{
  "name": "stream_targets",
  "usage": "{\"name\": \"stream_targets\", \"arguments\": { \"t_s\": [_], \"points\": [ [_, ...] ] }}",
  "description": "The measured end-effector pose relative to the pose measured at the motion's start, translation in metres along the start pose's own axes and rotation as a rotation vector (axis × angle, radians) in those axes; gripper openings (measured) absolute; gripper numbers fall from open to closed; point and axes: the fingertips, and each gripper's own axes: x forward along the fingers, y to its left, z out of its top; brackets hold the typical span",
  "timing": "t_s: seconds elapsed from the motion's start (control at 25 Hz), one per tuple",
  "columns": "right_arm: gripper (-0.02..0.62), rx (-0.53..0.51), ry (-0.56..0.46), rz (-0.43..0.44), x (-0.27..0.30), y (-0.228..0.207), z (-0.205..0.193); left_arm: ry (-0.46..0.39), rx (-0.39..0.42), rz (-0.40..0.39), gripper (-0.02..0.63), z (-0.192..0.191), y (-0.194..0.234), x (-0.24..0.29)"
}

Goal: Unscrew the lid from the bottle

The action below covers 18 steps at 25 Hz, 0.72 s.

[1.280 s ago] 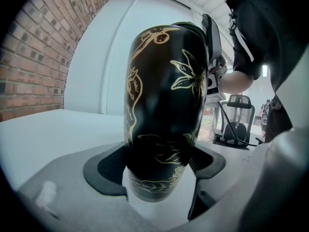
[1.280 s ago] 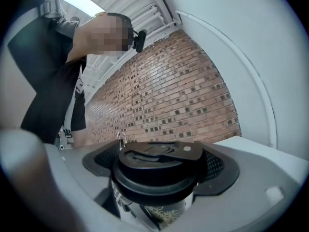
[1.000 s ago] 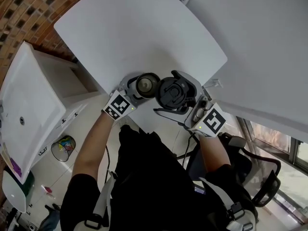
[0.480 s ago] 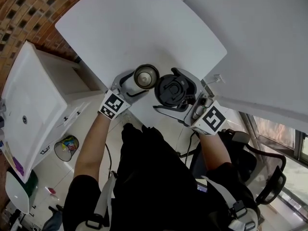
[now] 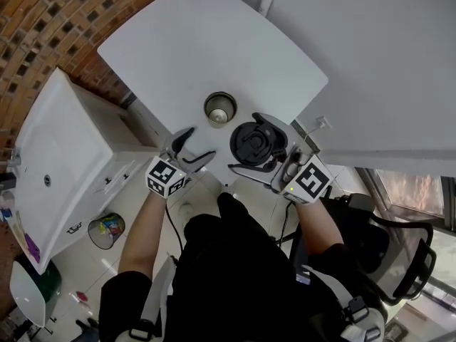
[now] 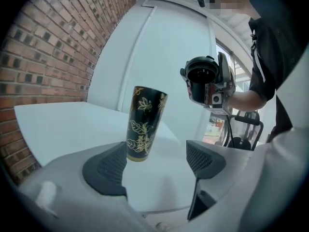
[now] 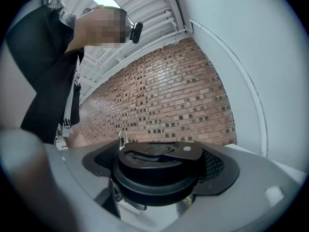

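The black bottle with gold flower print (image 6: pixel 145 123) stands upright and lidless on the white table; from above its open mouth (image 5: pixel 219 108) shows near the table's near edge. My left gripper (image 5: pixel 189 148) is open and sits a little back from the bottle, not touching it; in the left gripper view its pads (image 6: pixel 107 167) frame the bottle's base from a distance. My right gripper (image 5: pixel 251 148) is shut on the black lid (image 5: pixel 252 142), held in the air to the right of the bottle. The same lid (image 7: pixel 157 170) fills the right gripper view.
The white table (image 5: pixel 214 48) ends close behind the bottle, with floor below. A white cabinet (image 5: pixel 50 162) stands at the left beside a brick wall (image 5: pixel 43 27). A waste bin (image 5: pixel 107 230) sits on the floor. An office chair (image 5: pixel 399 255) is at the right.
My left gripper has let go of the bottle and drawn back toward the person, leaving it standing alone. The right gripper keeps the lid in about the same place.
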Motion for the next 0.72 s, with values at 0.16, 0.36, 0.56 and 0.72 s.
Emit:
{"name": "stream_targets", "arguments": {
  "t_s": [0.16, 0.36, 0.56, 0.72],
  "points": [
    [0.476, -0.051, -0.014, -0.019, -0.001, 0.042, 0.002, -0.014, 0.041, -0.041, 0.360, 0.008, -0.034, -0.035],
    [0.476, -0.065, -0.034, -0.071, 0.003, 0.112, 0.010, -0.067, 0.150, -0.073, 0.293, 0.035, -0.069, -0.092],
    [0.476, -0.102, -0.063, -0.111, 0.015, 0.188, 0.009, -0.150, 0.185, -0.080, 0.077, 0.040, -0.080, -0.167],
    [0.476, -0.098, -0.070, -0.137, 0.010, 0.227, 0.012, -0.162, 0.191, -0.068, 0.002, 0.034, -0.094, -0.209]
  ]
}}
